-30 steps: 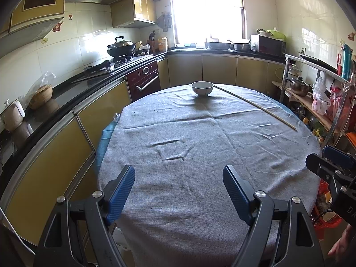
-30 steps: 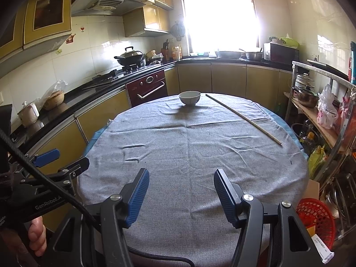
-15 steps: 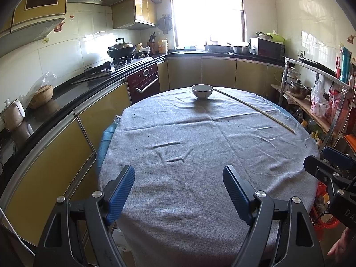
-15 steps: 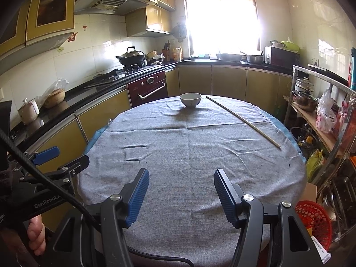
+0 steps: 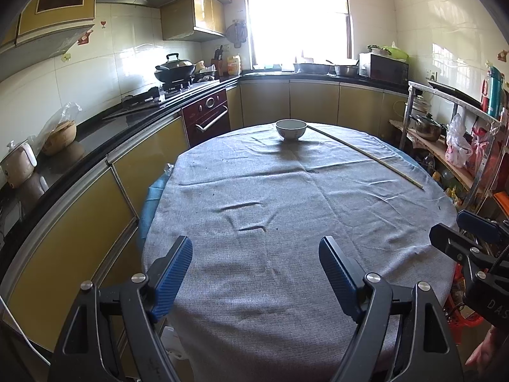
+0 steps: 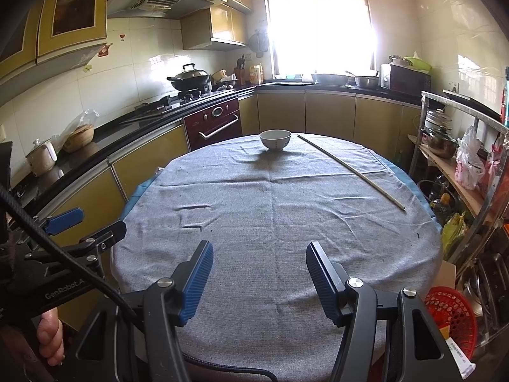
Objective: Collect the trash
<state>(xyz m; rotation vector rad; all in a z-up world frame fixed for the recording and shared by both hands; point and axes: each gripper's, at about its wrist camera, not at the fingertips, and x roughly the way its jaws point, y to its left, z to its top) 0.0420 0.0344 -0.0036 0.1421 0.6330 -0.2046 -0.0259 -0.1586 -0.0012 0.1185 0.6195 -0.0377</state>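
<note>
My left tongs [image 5: 256,253]: bottom centre of the left view, released, blue pads wide apart over the near table edge, nothing between them.
My right tongs [image 6: 259,258]: bottom centre of the right view, released, a narrower gap, nothing between them; they also show at the right edge of the left view.
Hand [image 6: 49,334]: lower left of the right view, gripping the left handle.
Table [image 5: 286,222]: fills the middle of both views, round, covered by a grey cloth with a few creases left of centre. Small dark specks [image 6: 418,235] lie scattered on the cloth, mostly toward the right edge; I cannot tell what they are.
Stick [image 5: 366,154]: long, thin, pale, lying flat, running from upper centre to the right edge of the table.
Bowl [image 5: 290,129]: white, upright, upper centre at the far table edge, just left of the stick's far end.
Red basket [image 6: 451,316]: lower right of the right view, on the floor beside the table.
</note>
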